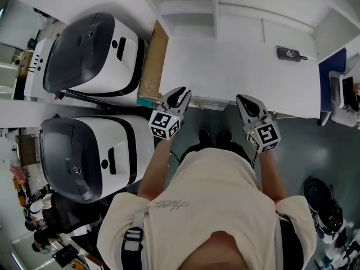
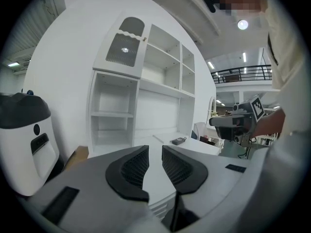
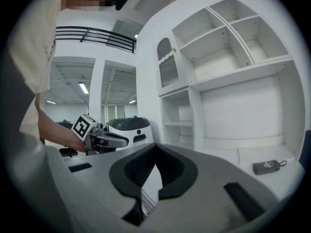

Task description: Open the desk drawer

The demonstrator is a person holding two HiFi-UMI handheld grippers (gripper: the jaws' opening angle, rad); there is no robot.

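both hand-held grippers hover at the front edge of the white table [image 1: 225, 66], well apart from each other, neither touching it. left hand-held gripper [image 2: 155, 150]: jaws a narrow slot apart, nothing between. right hand-held gripper [image 3: 155, 148]: jaws together at the tips, empty. drawer [image 1: 208, 102] looks to be the strip under the table's front edge between the two, and reads as fully closed; can't make out a handle or pull in any view. risks as i see them: 1) right one can't grip anything until it's opened, so if it goes in as is it only pushes on the front. 2) left slot may be too narrow to take the drawer lip, so it could skate off the edge. 3) a pull from one side only could rack the drawer and jam it. 4) the person's torso is close to the front, so travel may be blocked unless they step back. 5) a sharp yank could shake the table and shift the small dark device [image 1: 289, 53] at the back right.
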